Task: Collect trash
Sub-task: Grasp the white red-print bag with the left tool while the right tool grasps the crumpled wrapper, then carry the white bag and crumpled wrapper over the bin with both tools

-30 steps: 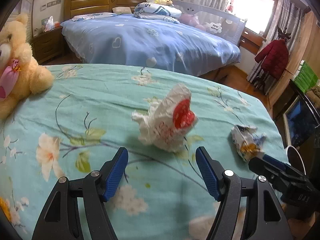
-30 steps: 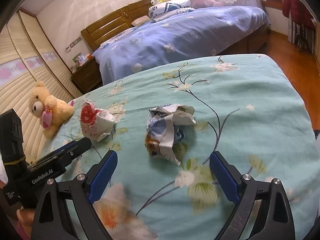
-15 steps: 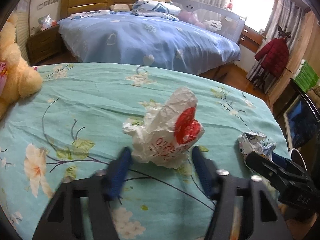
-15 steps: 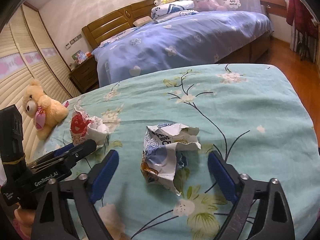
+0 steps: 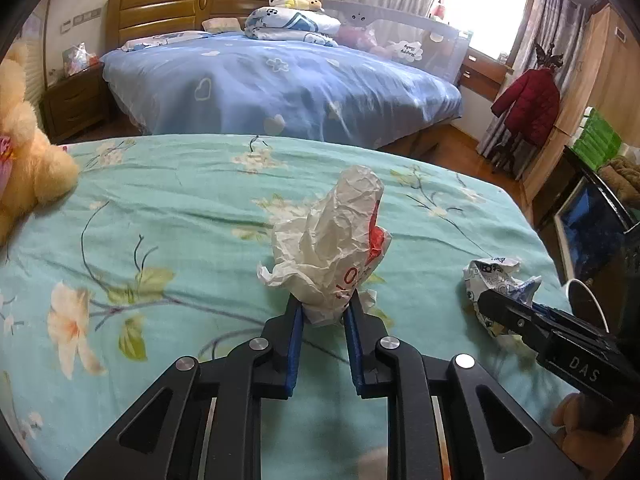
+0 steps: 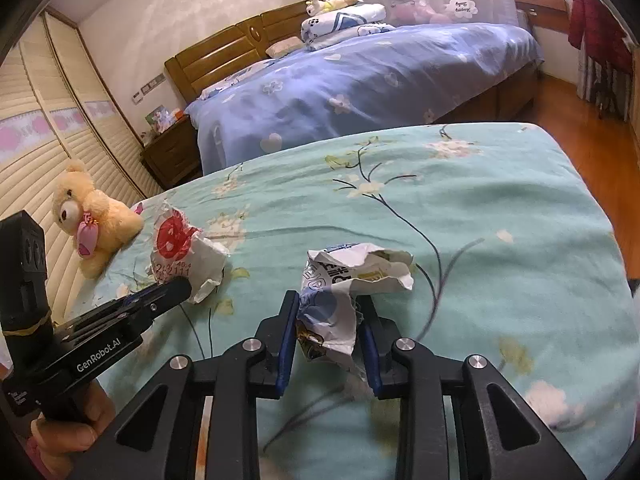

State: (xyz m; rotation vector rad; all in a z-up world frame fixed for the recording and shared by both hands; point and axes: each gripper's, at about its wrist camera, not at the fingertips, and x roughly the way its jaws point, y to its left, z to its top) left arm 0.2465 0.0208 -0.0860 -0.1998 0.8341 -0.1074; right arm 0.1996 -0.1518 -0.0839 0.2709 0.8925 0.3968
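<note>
A turquoise bedspread (image 5: 168, 216) printed with pale blossoms and dark twigs covers the near bed. A cream teddy bear (image 6: 94, 218) with a pink bow sits at its edge, beside slatted wardrobe doors (image 6: 36, 152). Beyond stands a second bed under a blue quilt (image 5: 280, 88) with hearts and flowers, backed by a wooden headboard (image 5: 176, 12). Folded bedding (image 5: 292, 24) lies near the pillows with 2 small plush toys (image 5: 294, 0) on top. A wooden nightstand (image 5: 74, 102) stands beside it. A red jacket (image 5: 528, 100) hangs near the curtained window.
</note>
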